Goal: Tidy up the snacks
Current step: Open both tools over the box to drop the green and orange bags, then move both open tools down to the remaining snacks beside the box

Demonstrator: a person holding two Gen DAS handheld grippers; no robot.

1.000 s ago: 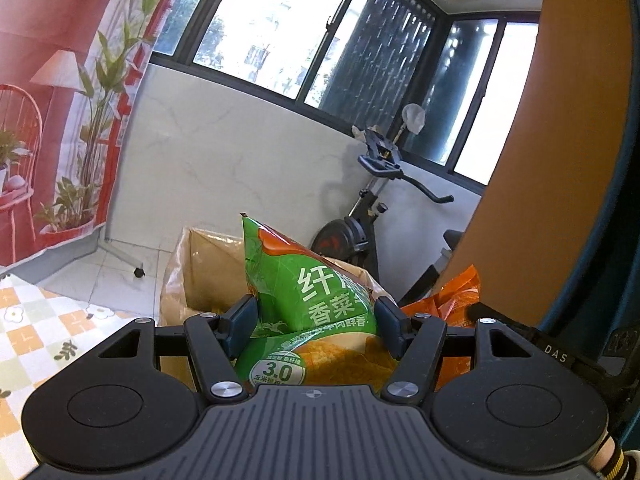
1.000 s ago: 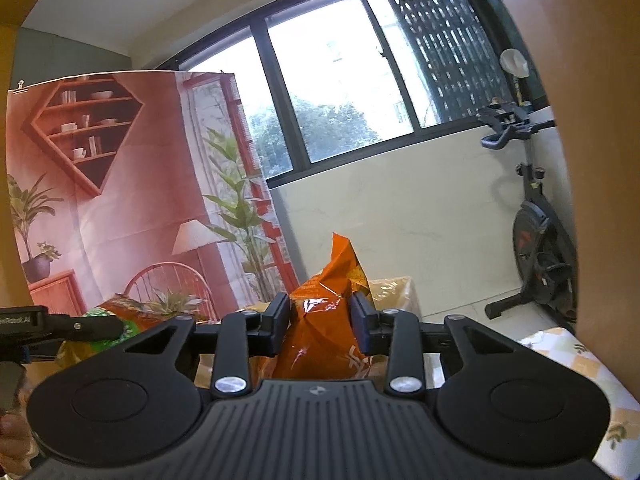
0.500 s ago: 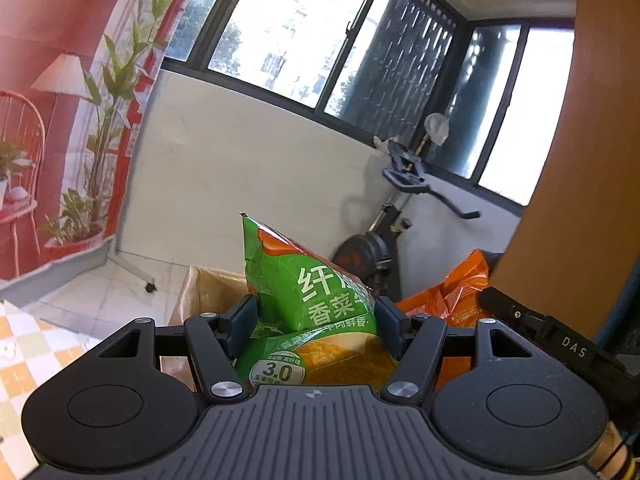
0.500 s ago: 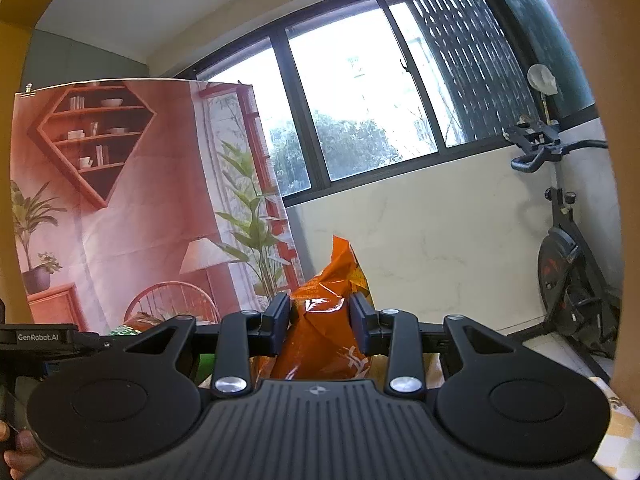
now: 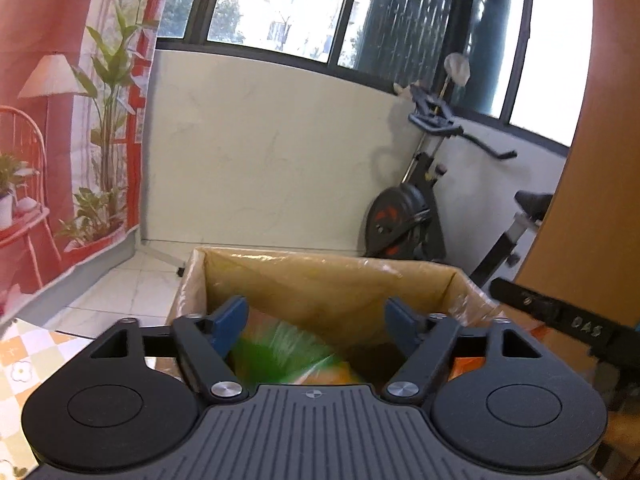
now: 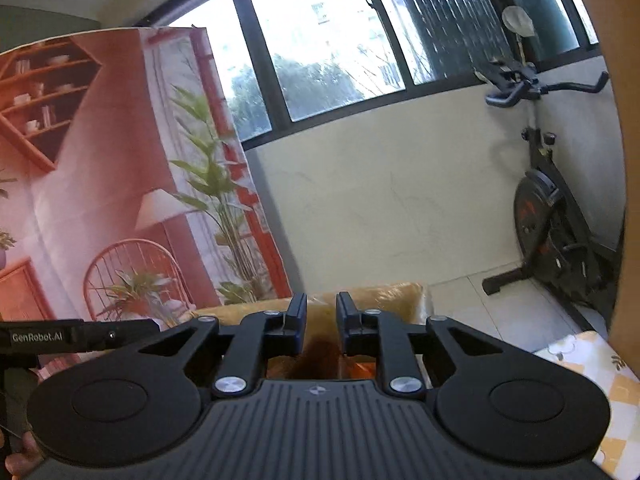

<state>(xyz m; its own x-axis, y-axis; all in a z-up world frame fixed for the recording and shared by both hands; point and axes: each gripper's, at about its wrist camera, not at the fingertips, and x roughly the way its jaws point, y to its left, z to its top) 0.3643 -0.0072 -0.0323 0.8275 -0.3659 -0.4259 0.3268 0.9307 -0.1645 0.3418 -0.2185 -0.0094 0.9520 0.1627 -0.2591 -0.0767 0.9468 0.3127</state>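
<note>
A cardboard box (image 5: 332,280) with a plastic-wrapped rim stands right in front of both grippers; its rim also shows in the right wrist view (image 6: 384,294). My left gripper (image 5: 316,316) is open over the box. A green snack bag (image 5: 280,360), motion-blurred, drops below its fingers into the box. My right gripper (image 6: 321,320) has its fingers a little apart. An orange snack bag (image 6: 320,358), blurred, falls below them into the box. The orange bag's edge shows in the left wrist view (image 5: 464,366).
An exercise bike (image 5: 416,216) stands behind the box against a white wall; it also shows in the right wrist view (image 6: 552,224). A red printed backdrop (image 6: 120,184) hangs at left. A checkered tablecloth (image 5: 20,360) covers the table. An orange panel (image 5: 592,160) is at right.
Both grippers opened and let go of their bags. The green bag and the orange bag dropped from between the fingers into the box.
</note>
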